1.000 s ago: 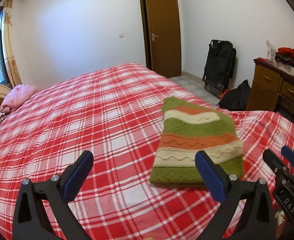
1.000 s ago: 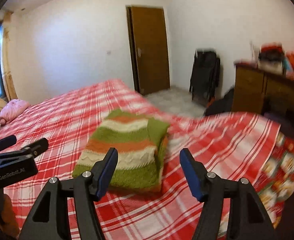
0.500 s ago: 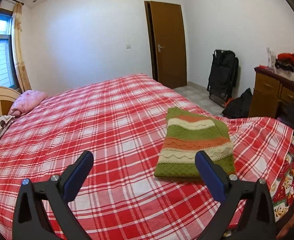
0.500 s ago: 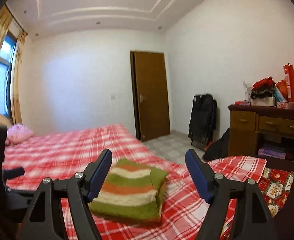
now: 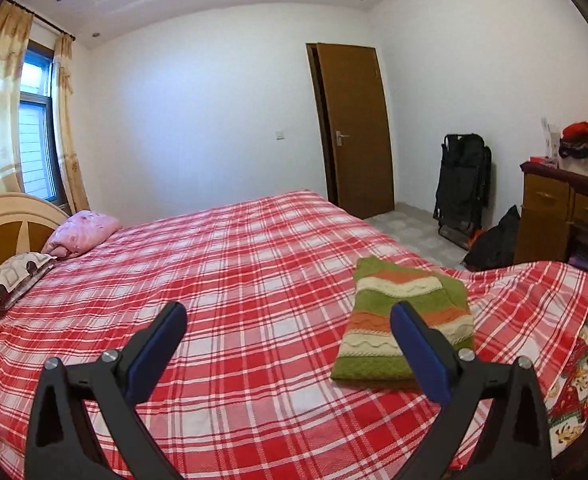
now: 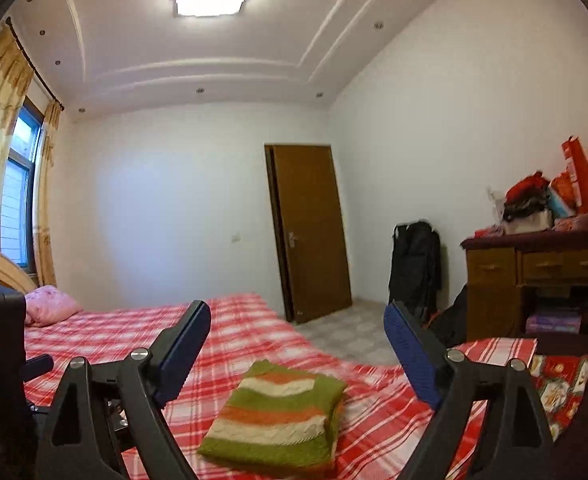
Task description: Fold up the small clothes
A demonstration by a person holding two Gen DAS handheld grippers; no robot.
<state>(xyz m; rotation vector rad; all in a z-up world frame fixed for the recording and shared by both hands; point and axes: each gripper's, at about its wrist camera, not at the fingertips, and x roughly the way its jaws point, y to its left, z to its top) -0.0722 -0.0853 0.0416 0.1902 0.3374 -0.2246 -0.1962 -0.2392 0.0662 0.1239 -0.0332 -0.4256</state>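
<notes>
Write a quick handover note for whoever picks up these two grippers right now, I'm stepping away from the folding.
Left hand-held gripper: open, empty, above the bed.
Right hand-held gripper: jaws have just been opening, wide now, nothing between them.
Striped knit sweater: folded into a neat rectangle, lying flat on the red plaid bedspread near the bed's foot corner, touched by neither gripper.
Done: this sweater looks fully folded.
Left: no other unfolded clothes visible on the bed; check before continuing.
</notes>
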